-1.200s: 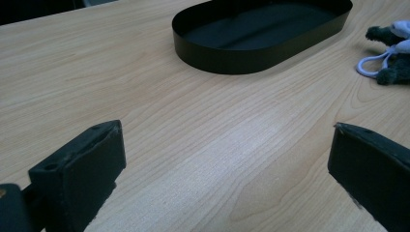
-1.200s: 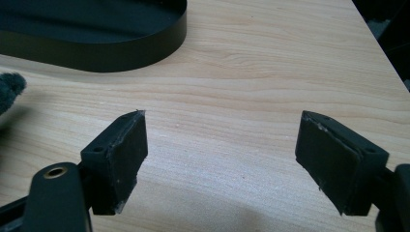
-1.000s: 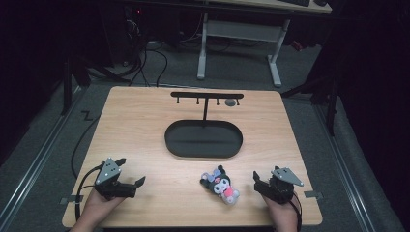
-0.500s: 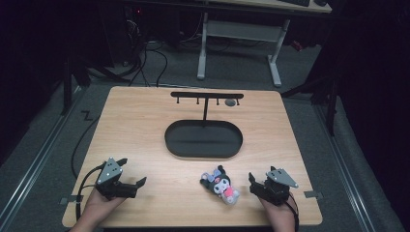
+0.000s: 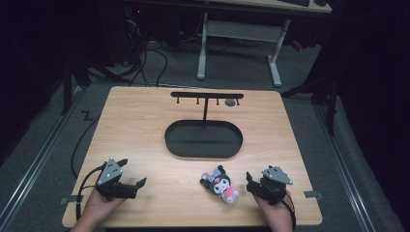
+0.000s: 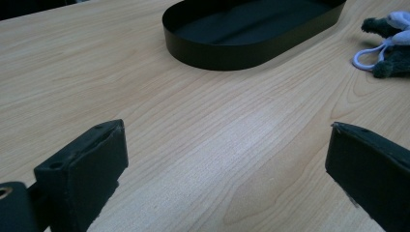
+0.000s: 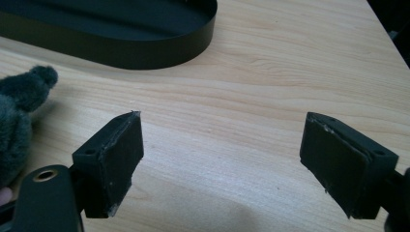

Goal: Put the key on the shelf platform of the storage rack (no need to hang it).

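A small plush toy (image 5: 221, 183), dark grey with a white face and pink body, lies near the table's front edge. It shows at the right edge of the left gripper view (image 6: 391, 48) and at the left of the right gripper view (image 7: 19, 106). My right gripper (image 5: 251, 180) sits just right of the toy. Its jaws (image 7: 222, 118) stand open and have just been opening, with only bare wood between them. My left gripper (image 5: 133, 172) rests at the front left, open (image 6: 227, 128) and holding nothing.
A black oval tray (image 5: 203, 153) sits mid-table, with its wall in both gripper views (image 6: 241, 48) (image 7: 145, 53). Behind it stands a black T-shaped hook rack (image 5: 207, 96) with a small round thing (image 5: 230, 102) hanging from it. A desk frame stands on the floor beyond.
My right gripper has shifted a little to the left, nearer the plush toy. The left gripper and the toy lie as before.
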{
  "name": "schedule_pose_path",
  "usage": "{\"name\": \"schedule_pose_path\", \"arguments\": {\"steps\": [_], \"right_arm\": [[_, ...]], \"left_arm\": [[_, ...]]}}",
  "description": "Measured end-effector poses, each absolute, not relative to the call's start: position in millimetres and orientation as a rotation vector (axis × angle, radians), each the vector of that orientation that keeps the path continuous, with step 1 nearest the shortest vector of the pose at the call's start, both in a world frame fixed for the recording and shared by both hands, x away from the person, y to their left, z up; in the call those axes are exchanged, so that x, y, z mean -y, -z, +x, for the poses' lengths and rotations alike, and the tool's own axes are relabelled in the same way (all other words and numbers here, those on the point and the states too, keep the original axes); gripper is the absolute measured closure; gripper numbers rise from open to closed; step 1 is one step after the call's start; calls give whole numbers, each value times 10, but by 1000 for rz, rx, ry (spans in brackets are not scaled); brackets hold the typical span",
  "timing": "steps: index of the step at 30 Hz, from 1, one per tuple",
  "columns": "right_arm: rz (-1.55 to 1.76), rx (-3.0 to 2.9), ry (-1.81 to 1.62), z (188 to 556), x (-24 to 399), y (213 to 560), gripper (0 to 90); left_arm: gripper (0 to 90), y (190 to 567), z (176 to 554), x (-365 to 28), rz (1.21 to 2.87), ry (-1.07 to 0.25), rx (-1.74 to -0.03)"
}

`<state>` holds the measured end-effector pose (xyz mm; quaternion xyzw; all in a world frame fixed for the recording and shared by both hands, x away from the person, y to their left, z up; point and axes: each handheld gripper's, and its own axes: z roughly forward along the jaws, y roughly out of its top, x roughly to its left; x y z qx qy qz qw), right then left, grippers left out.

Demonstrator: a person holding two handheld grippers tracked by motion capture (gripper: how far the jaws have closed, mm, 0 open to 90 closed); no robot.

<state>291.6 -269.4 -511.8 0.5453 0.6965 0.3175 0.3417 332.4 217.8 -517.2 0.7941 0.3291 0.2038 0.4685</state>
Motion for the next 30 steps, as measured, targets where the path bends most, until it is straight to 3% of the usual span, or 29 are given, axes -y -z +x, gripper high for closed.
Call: {"name": "schedule_pose_path", "arguments": {"steps": [30], "right_arm": [[1456, -2144, -651, 3147, 2514, 4890, 129]], "left_arm": [[20, 5226, 3344, -2172, 1955, -487, -838]]}}
